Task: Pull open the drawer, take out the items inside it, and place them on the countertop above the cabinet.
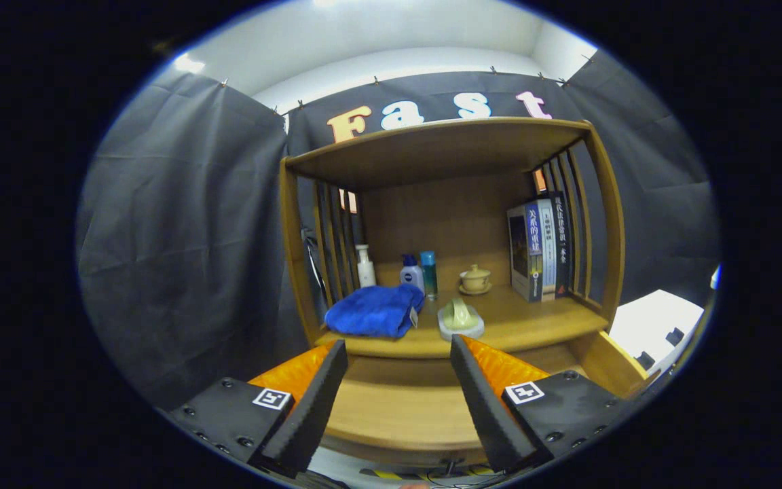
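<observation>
Towel: we see a folded blue towel [375,311] on the left of the worktop [533,324], beyond the left finger.
Soap dish: a pale green dish [460,319] sits just right of the towel, near the worktop's front edge, straight beyond the gap between the jaws.
Far row: a white pump bottle [365,266], two blue bottles [412,273] and a lidded cup [475,279] stand along the back; books [540,250] lean at the far right.
Drawer: we see it pulled open below the worktop, its bare wooden floor [398,407] lying between and under the jaws; no item shows on the visible part.
Gripper: the gripper [398,370] hangs above the drawer, jaws wide apart, holding nothing.
Key relation: we judge the worktop lies ahead and above the jaws, the drawer directly beneath.
</observation>
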{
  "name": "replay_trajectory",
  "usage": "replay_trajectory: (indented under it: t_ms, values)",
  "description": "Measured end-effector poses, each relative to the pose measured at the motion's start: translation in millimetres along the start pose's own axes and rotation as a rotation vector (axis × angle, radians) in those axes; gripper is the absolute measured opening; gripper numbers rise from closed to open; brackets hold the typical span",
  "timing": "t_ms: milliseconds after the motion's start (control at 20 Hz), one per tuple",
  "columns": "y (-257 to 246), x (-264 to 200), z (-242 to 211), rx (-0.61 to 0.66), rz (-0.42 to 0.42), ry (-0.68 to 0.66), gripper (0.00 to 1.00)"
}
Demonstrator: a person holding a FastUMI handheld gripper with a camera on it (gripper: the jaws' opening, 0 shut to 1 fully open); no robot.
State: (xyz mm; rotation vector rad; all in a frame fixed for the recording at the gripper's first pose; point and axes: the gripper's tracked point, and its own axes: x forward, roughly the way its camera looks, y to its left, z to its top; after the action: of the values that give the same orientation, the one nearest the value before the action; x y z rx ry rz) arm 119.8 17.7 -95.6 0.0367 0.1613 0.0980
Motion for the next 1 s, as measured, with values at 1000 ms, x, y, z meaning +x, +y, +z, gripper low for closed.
replay_trajectory:
  t_ms: [1000]
  values:
    - [-51.9, -33.1, -140.2, -0.07, -0.205, 0.011, 0.98]
